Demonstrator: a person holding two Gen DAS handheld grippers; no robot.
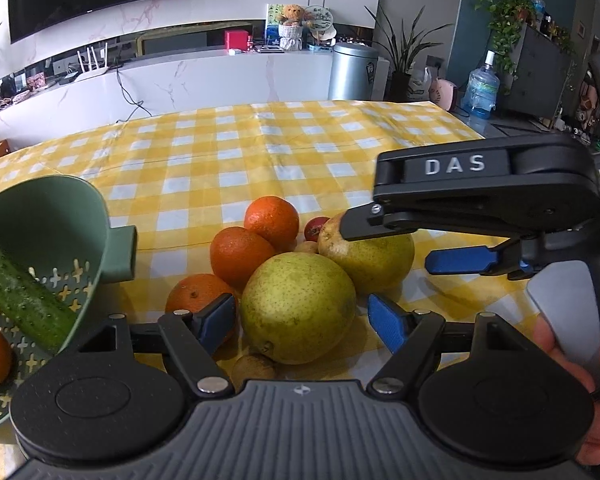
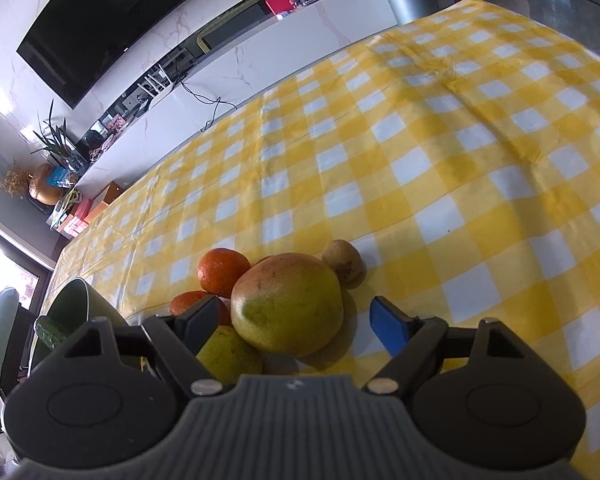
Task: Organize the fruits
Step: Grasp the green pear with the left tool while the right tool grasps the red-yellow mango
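Meanwhile both claws gape: the left gripper (image 1: 301,318) straddles the near pear (image 1: 298,307) without touching, the right gripper (image 2: 292,320) flanks the far pear (image 2: 288,303), bare checked tablecloth (image 2: 440,140) stretching beyond.

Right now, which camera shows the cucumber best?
The left wrist view: the cucumber lies large across the green colander, bumpy skin clear. The right wrist view shows only its tip at the left edge, behind the gripper body.
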